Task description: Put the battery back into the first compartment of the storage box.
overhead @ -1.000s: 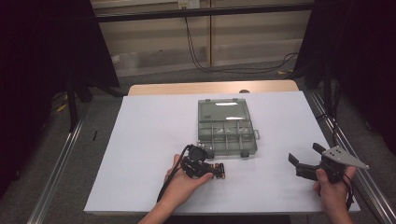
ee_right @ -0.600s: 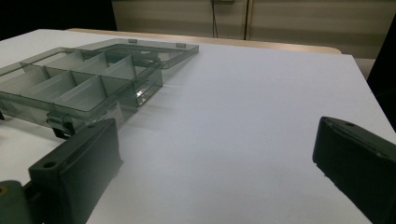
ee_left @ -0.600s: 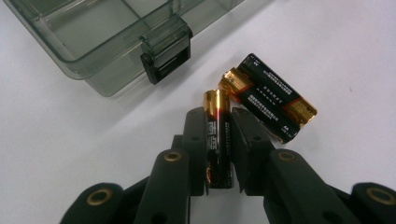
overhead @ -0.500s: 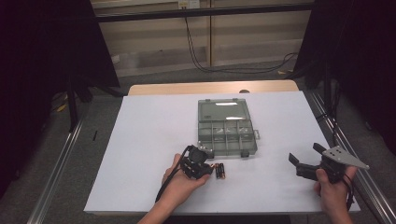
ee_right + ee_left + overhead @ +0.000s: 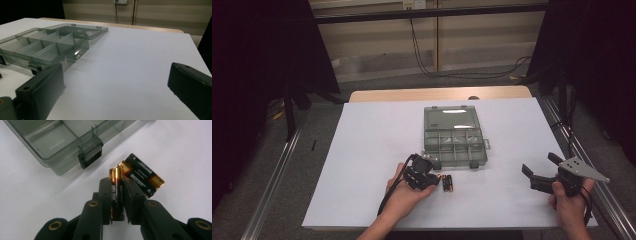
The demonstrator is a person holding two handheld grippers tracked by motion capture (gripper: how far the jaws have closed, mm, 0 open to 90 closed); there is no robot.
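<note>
Looking across the bench (image 5: pixel 362 150), I see the organiser box (image 5: pixel 454 137) open and empty; sorting has barely begun. My right hand-held gripper (image 5: pixel 543 172) waits with jaws apart; my left hand-held gripper (image 5: pixel 117 188), just closing, clamps one battery (image 5: pixel 117 195) beside two batteries (image 5: pixel 143 176) near the box

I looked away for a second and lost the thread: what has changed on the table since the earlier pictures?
The left tongs have just been closing and now pinch one battery lying beside the other batteries. The right tongs stay open and parked; the organiser box stays open in place.
</note>
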